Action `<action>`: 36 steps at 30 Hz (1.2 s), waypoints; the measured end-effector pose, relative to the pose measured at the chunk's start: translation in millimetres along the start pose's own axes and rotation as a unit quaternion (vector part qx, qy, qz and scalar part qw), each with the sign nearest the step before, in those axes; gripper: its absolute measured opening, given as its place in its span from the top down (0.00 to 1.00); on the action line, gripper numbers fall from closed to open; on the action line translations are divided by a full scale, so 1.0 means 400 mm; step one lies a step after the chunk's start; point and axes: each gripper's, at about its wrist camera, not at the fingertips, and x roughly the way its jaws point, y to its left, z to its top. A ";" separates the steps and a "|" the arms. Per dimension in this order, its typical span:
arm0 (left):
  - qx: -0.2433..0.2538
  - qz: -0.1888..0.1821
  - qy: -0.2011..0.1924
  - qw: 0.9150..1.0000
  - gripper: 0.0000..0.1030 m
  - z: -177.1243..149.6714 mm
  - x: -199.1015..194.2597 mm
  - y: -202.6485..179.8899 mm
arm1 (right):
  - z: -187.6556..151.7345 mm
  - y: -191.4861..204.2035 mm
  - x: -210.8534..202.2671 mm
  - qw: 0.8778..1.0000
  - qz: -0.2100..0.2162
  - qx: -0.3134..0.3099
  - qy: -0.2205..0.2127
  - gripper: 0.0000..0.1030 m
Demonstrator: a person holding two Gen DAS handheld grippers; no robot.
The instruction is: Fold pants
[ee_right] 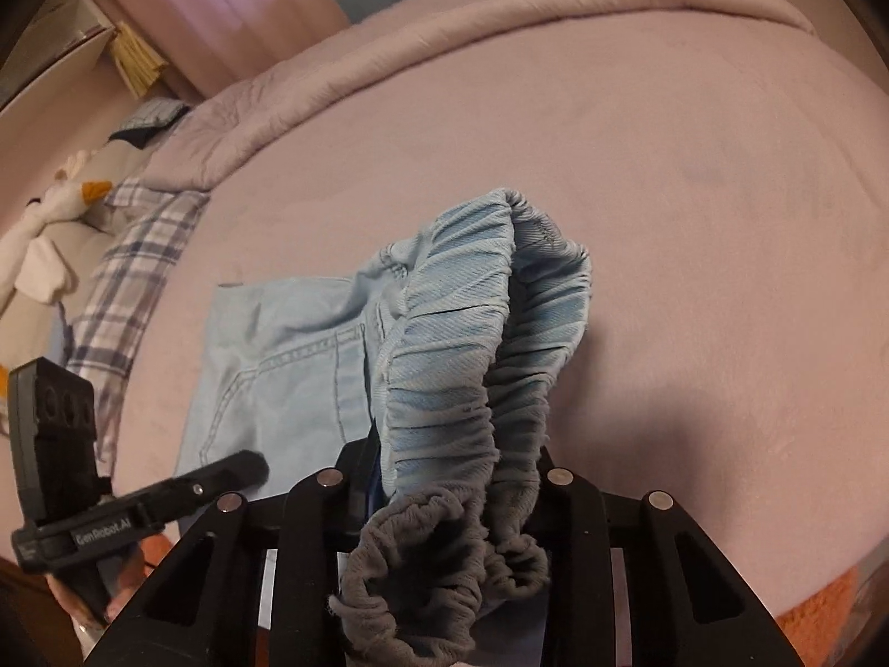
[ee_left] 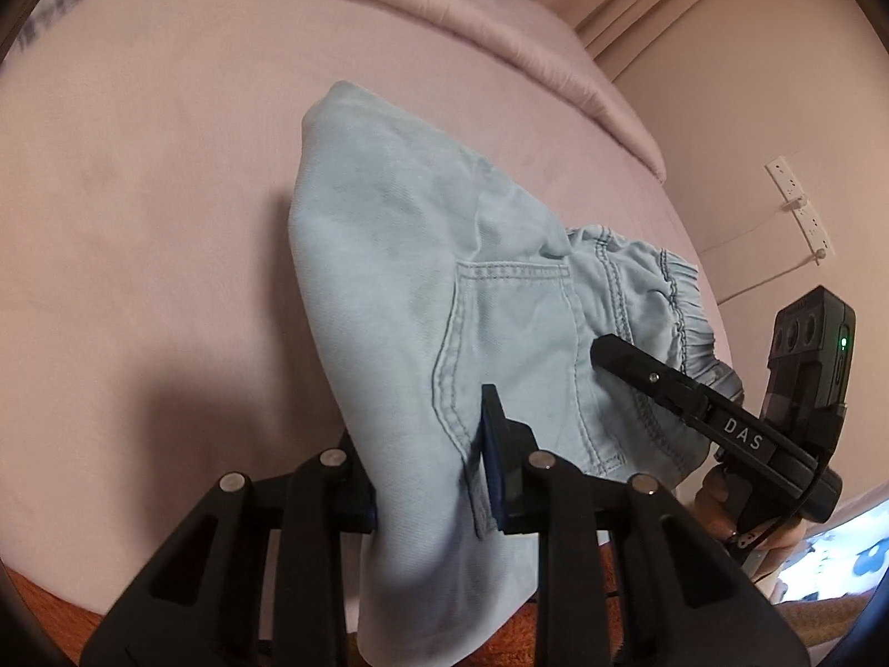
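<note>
Pale blue denim pants (ee_left: 400, 255) lie on a pink bed (ee_left: 155, 178), back pocket up, partly lifted at the near edge. My left gripper (ee_left: 422, 433) is shut on a fold of the leg fabric, which hangs down between its fingers. The right gripper (ee_left: 611, 353) enters from the right at the waistband. In the right wrist view the gathered elastic waistband (ee_right: 461, 344) rises in a loop, and my right gripper (ee_right: 453, 478) is shut on it, with the band bunched over the jaws. The left gripper (ee_right: 250, 469) shows at the lower left by the pants' edge.
A rolled pink duvet (ee_right: 500, 16) runs along the bed's far side. A plaid cloth (ee_right: 128, 289) and a white plush toy (ee_right: 50, 222) lie at the left. A power strip (ee_left: 800, 205) hangs on the wall at the right. Orange fabric (ee_left: 50, 606) shows below the bed's near edge.
</note>
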 end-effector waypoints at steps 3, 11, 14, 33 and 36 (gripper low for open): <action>0.013 0.006 -0.020 1.000 0.75 0.016 -0.042 -0.010 | 0.024 0.030 -0.020 1.000 0.004 -0.016 -0.019 0.66; 0.046 0.027 -0.053 0.997 0.72 0.066 -0.081 -0.019 | 0.096 0.089 -0.035 0.997 0.002 -0.047 -0.060 0.66; 0.062 0.048 -0.060 0.995 0.72 0.086 -0.071 -0.026 | 0.122 0.098 -0.030 0.996 -0.006 -0.054 -0.071 0.66; 0.018 0.119 0.027 0.992 0.62 0.203 0.177 0.084 | 0.202 0.068 0.189 0.998 -0.058 -0.039 -0.009 0.65; 0.017 0.125 0.017 0.992 0.61 0.195 0.161 0.076 | 0.190 0.048 0.229 0.996 -0.079 -0.032 0.011 0.61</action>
